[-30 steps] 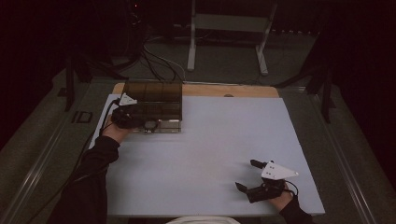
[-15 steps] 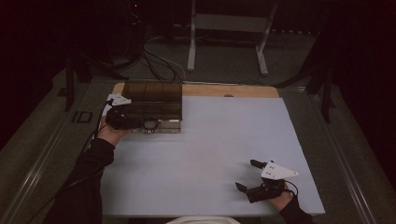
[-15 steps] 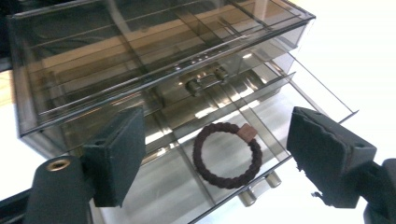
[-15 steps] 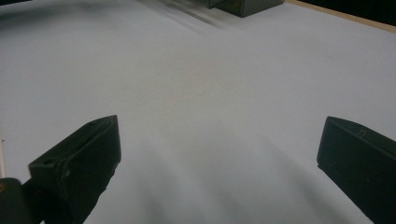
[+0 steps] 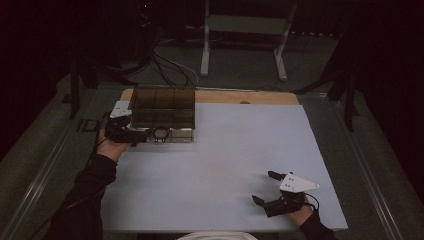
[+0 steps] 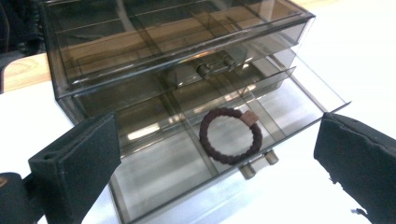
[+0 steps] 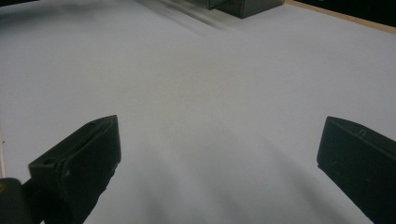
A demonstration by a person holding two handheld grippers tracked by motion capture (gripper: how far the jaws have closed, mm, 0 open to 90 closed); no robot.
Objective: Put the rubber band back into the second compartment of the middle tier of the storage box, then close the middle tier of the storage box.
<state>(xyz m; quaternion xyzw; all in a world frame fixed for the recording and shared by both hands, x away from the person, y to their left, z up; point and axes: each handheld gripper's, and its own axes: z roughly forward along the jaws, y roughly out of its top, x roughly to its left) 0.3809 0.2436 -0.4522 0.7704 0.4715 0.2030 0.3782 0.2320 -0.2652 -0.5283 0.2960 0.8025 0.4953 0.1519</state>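
A hair tie (image 6: 230,136) lies in the pulled-out drawer (image 6: 299,100); both grippers' jaws stand apart, gripping nothing.

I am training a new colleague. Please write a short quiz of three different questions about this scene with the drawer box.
1. True or false: the hair tie lies in the open bottom drawer.
2. Which gripper is beside the drawer box? A) left B) right
3. What does the right gripper hold?

Key:
1. True.
2. A: the left gripper, jaws wide, just opened, pressing nothing.
3. Nothing; it is open over the white table.
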